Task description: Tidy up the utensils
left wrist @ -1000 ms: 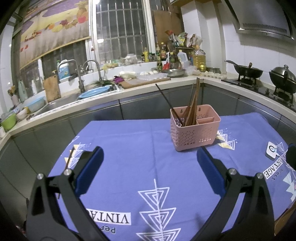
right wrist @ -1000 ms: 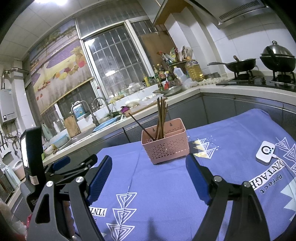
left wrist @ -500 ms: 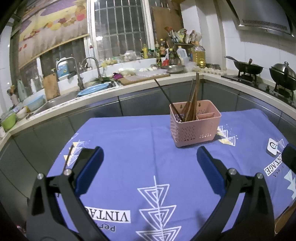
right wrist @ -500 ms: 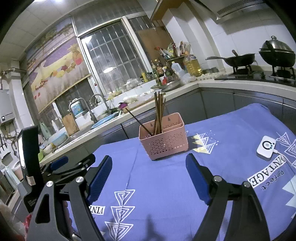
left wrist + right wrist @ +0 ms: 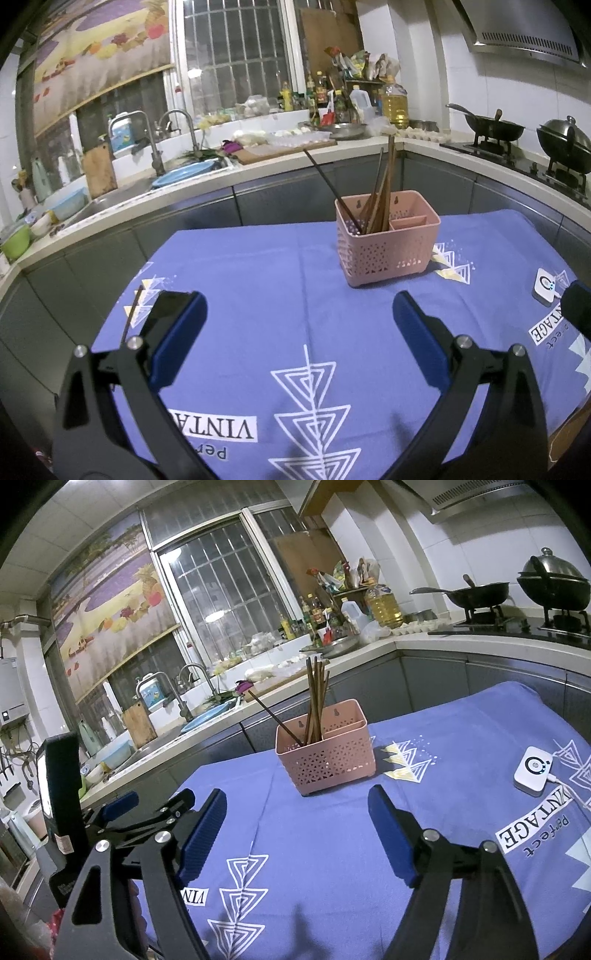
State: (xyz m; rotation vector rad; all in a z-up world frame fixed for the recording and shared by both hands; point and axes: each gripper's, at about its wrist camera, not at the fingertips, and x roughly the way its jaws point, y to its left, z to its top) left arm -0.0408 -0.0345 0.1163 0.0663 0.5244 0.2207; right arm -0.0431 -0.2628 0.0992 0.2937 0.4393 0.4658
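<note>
A pink perforated utensil basket [image 5: 388, 243] stands on the blue tablecloth [image 5: 295, 288], also in the right wrist view [image 5: 327, 753]. Several brown chopsticks [image 5: 380, 192] stand in its left compartment, one dark stick leaning far left; they also show in the right wrist view [image 5: 316, 701]. One loose chopstick [image 5: 133, 308] lies at the cloth's left edge, beside my left finger. My left gripper [image 5: 295, 325] is open and empty, short of the basket. My right gripper [image 5: 297, 823] is open and empty, also short of the basket. The left gripper shows at lower left in the right wrist view [image 5: 147, 812].
A small white device [image 5: 532, 770] with a cable lies on the cloth at the right, also in the left wrist view [image 5: 546, 290]. A counter with a sink [image 5: 110, 195] runs behind the table. A stove with a wok [image 5: 491, 129] is at the back right.
Both grippers have stayed open. Both views have shifted slightly, and the basket now sits a little lower and nearer in them. Nothing on the table has moved.
</note>
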